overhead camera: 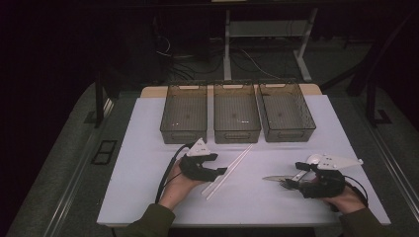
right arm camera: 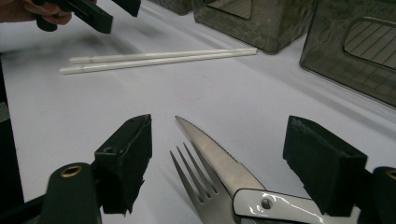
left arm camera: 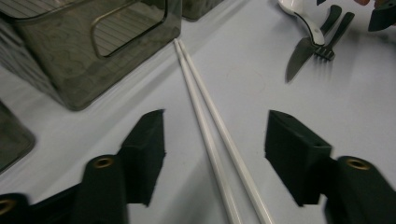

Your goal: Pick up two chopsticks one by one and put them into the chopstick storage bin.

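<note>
Chopsticks (left arm camera: pixel 212 135) are seen lying on the white table (left arm camera: pixel 243 84) between the spread jaws of the left gripper (left arm camera: pixel 215 140), untouched by either pad. Knife (right arm camera: pixel 219 158) and fork (right arm camera: pixel 196 179) are framed between the parted, empty jaws of the right gripper (right arm camera: pixel 217 163).

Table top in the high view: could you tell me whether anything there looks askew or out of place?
Nothing is spilled or damaged. The steel knife, dark-handled fork and white spoon lie overlapped in a loose heap, and the two white chopsticks lie diagonally, while the three smoky plastic bins hold no cutlery.
</note>
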Action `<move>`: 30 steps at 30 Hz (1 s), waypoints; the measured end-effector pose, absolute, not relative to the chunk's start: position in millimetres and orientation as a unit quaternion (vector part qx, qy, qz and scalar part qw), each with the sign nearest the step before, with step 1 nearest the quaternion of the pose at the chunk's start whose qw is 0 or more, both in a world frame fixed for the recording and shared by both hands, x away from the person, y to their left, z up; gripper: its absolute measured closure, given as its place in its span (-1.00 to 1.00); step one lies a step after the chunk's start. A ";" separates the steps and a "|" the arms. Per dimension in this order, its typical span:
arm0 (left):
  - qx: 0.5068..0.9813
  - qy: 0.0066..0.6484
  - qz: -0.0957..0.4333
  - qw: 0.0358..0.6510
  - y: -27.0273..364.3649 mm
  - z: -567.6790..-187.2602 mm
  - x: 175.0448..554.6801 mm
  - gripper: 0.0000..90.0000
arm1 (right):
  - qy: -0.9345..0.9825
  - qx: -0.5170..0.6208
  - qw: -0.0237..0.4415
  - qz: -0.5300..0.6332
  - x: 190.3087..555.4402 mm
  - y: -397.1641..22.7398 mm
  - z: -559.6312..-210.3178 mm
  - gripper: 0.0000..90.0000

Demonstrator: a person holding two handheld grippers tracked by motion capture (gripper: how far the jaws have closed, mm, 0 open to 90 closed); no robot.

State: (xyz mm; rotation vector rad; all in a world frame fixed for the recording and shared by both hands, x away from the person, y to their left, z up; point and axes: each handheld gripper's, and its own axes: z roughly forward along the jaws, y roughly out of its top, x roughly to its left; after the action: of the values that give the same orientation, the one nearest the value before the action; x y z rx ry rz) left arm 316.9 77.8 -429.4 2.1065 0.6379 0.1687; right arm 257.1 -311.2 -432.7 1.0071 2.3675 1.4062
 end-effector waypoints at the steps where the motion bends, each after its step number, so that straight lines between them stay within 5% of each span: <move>1: 0.854 0.261 0.064 0.445 76.0 -432.7 318.0 0.06 | 0.803 0.341 0.105 0.477 257.0 -311.1 -432.7 -0.47; 15: 0.854 0.289 0.048 0.430 72.5 -442.1 317.4 0.54 | 0.804 0.340 0.105 0.477 256.7 -310.6 -432.4 -0.47; 30: 0.865 0.295 0.067 0.400 60.9 -451.7 313.4 0.71 | 0.802 0.341 0.105 0.479 257.0 -311.1 -432.0 -0.47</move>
State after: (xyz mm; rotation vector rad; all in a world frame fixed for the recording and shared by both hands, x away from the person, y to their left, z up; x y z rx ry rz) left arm 313.4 60.9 -451.7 2.1879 0.7450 0.1698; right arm 257.0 -311.1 -432.0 1.0063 2.3633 1.4120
